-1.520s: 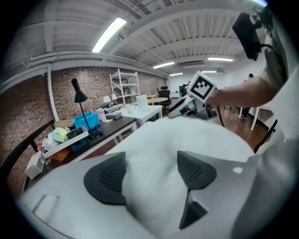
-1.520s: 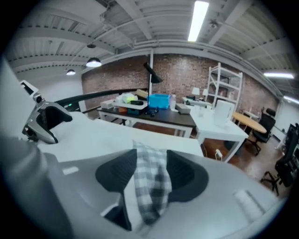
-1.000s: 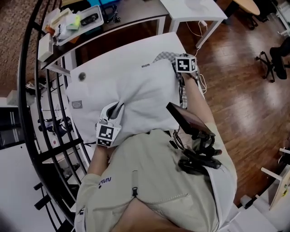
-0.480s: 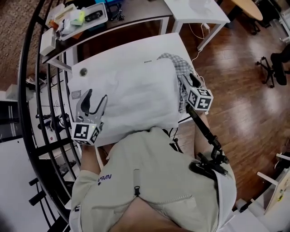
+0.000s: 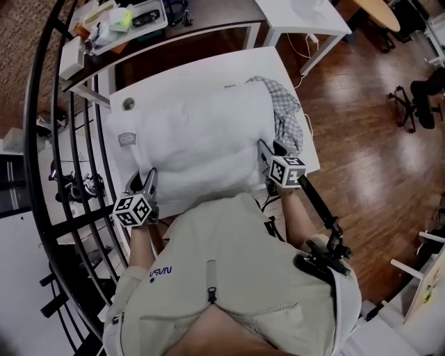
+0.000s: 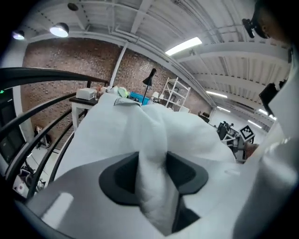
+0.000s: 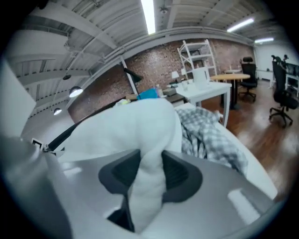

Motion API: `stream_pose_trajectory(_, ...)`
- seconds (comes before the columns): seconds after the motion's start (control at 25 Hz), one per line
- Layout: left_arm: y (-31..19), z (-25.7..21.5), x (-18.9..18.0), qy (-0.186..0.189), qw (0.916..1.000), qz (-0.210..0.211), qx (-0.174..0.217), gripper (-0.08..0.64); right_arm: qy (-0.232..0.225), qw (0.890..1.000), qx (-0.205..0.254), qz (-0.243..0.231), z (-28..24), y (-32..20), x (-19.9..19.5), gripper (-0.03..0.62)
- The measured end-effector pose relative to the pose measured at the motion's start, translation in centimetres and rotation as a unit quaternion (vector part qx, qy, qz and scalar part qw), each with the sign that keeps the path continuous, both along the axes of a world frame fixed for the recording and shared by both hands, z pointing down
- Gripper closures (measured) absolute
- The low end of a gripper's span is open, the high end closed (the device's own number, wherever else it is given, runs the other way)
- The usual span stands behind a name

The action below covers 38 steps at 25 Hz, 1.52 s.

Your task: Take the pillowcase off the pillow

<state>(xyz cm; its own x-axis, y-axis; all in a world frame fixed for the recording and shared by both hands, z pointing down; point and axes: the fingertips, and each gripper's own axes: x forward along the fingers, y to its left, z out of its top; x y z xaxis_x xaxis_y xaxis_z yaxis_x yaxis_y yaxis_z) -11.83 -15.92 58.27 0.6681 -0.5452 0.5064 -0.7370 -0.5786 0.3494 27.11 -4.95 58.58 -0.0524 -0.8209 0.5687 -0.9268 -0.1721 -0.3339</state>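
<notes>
A bare white pillow (image 5: 198,142) lies on the white table (image 5: 181,76). The checked pillowcase (image 5: 285,115) sits crumpled against the pillow's right side, off the pillow. My left gripper (image 5: 142,182) is at the pillow's near left corner. In the left gripper view a fold of the pillow (image 6: 140,126) fills the gap between the jaws of the left gripper (image 6: 152,170), which have just been closing onto it. My right gripper (image 5: 266,151) is at the near right corner. Its jaws have likewise been closing, and the right gripper (image 7: 149,172) pinches a white fold (image 7: 140,121), with the pillowcase (image 7: 205,135) beside it.
A black curved railing (image 5: 62,174) runs along the table's left side. A dark desk with a tray of small items (image 5: 125,21) stands behind, a white side table (image 5: 299,14) at the back right. A black stand (image 5: 323,229) hangs by my right side; an office chair (image 5: 417,97) is farther right.
Both grippers let go of the pillow, opened and came back toward me. They now sit on the pillow's two near corners, the right one no longer at the far corner by the pillowcase.
</notes>
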Motion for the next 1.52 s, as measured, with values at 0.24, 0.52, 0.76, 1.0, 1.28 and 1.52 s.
stream_pose_trajectory(0.24, -4.2, -2.3, 4.2, 0.024, 0.9980, 0.011, 0.058, 0.410, 0.123, 0.992, 0.017, 0.016, -3.3, -7.4, 5.1, 0.477)
stream_pose_trajectory(0.52, -3.5, -4.8, 1.6, 0.012, 0.9942, -0.014, 0.106, 0.334, 0.185, 0.982, 0.004, 0.029, -3.5, -5.4, 6.1, 0.394)
stream_pose_trajectory(0.76, -1.6, -8.3, 3.1, 0.003, 0.9823, -0.013, 0.187, 0.506, 0.243, 0.967, 0.062, -0.047, -5.6, -4.8, -2.8, 0.485)
stream_pose_trajectory(1.0, -0.7, 2.5, 9.0, -0.083, 0.9873, 0.095, 0.097, 0.558, 0.207, 0.978, -0.011, -0.038, -0.3, -5.3, -3.7, 0.537)
stream_pose_trajectory(1.28, -0.2, -6.2, 5.8, -0.023, 0.9842, 0.029, 0.173, 0.558, 0.210, 0.977, 0.038, 0.006, -5.8, -2.6, -5.2, 0.588)
stream_pose_trajectory(1.52, 1.9, -9.3, 5.7, 0.019, 0.9759, 0.054, 0.211, 0.560, 0.192, 0.978, 0.084, 0.014, -9.9, 0.0, -10.7, 0.588)
